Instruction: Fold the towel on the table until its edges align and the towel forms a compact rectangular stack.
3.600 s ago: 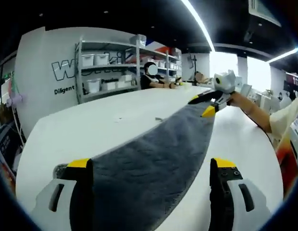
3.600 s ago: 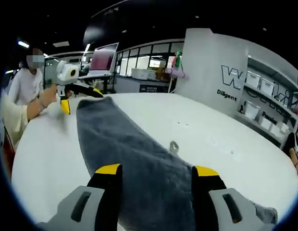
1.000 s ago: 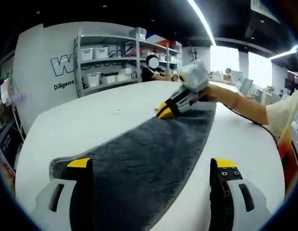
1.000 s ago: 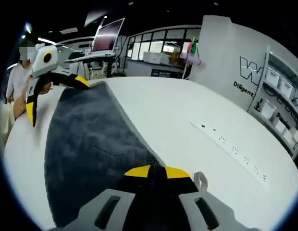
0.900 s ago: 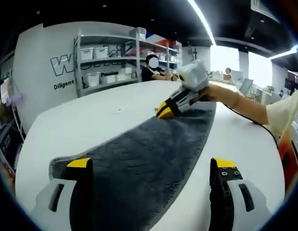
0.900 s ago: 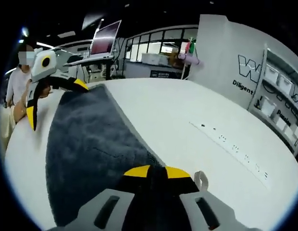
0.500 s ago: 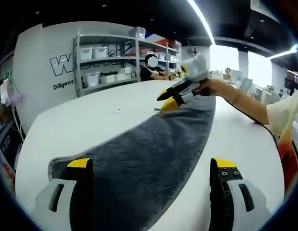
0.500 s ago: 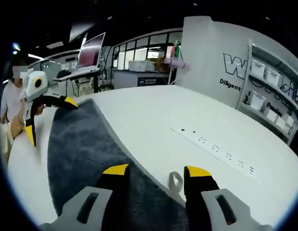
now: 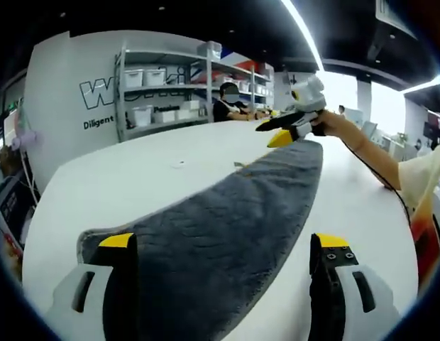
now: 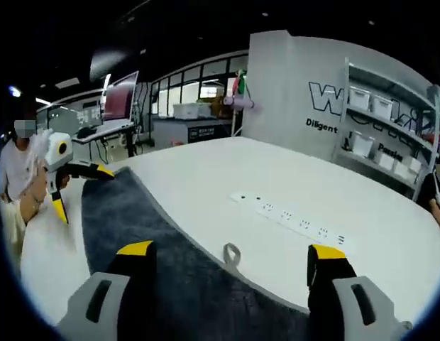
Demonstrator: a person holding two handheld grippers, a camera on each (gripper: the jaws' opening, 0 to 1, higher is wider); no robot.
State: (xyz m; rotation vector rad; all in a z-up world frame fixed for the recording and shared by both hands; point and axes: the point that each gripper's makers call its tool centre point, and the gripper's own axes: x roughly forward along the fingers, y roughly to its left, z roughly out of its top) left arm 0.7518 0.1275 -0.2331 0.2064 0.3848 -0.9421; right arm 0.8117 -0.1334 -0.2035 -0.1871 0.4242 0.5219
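Grey grippers (yellow-tipped jaws), cream sleeve (image 9: 419,174)

The left gripper (image 9: 223,249) has its yellow-tipped jaws spread wide apart, holding nothing. The right gripper (image 10: 233,257) is likewise gaping and empty (in the left gripper view it hangs raised at the far end, jaws parted, held in a hand (image 9: 332,125) with the forearm stretched out behind it).

Right tongs (image 10: 231,259) off towel (image 10: 156,249), open.

Towel (image 9: 234,220) flat on table (image 9: 121,177) – power strip (image 10: 291,220) beside it
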